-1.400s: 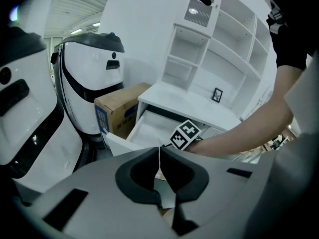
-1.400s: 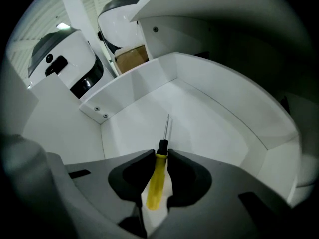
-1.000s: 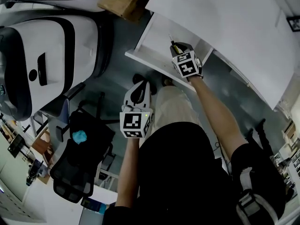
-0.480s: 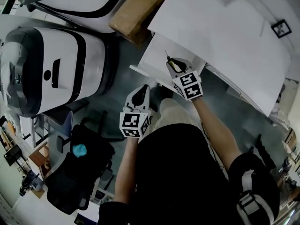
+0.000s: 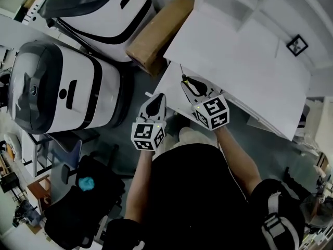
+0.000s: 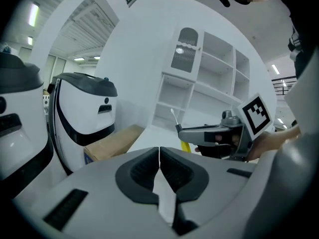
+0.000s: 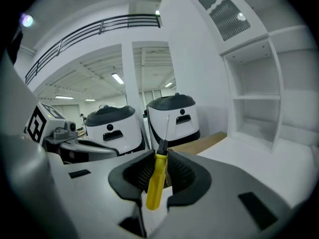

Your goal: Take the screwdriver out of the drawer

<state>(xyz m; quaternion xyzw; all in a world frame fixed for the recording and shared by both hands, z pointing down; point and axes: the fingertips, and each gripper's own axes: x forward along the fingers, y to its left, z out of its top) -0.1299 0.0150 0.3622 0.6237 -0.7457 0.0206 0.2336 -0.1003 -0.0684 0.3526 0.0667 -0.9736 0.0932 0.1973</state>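
Observation:
A screwdriver (image 7: 157, 180) with a yellow handle, black collar and thin metal shaft stands upright between the pads of my right gripper (image 7: 158, 176), which is shut on the handle. In the head view that right gripper (image 5: 190, 85) hangs over the open white drawer (image 5: 167, 90), and the screwdriver (image 5: 183, 76) points away toward the white desk top (image 5: 234, 51). My left gripper (image 5: 154, 105) is beside it on the left, in front of the drawer. In its own view the left gripper (image 6: 159, 163) is shut with nothing between the pads, and the right gripper (image 6: 212, 133) with the screwdriver (image 6: 185, 146) shows ahead.
Two large white-and-black machines (image 5: 57, 98) (image 5: 99, 9) stand to the left. A cardboard box (image 5: 158, 33) lies between them and the desk. A white shelf unit (image 5: 244, 4) sits at the back of the desk. A black office chair (image 5: 78, 202) stands behind, lower left.
Both grippers have risen. The right one has lifted the screwdriver up from inside the drawer; the left stayed shut and empty.

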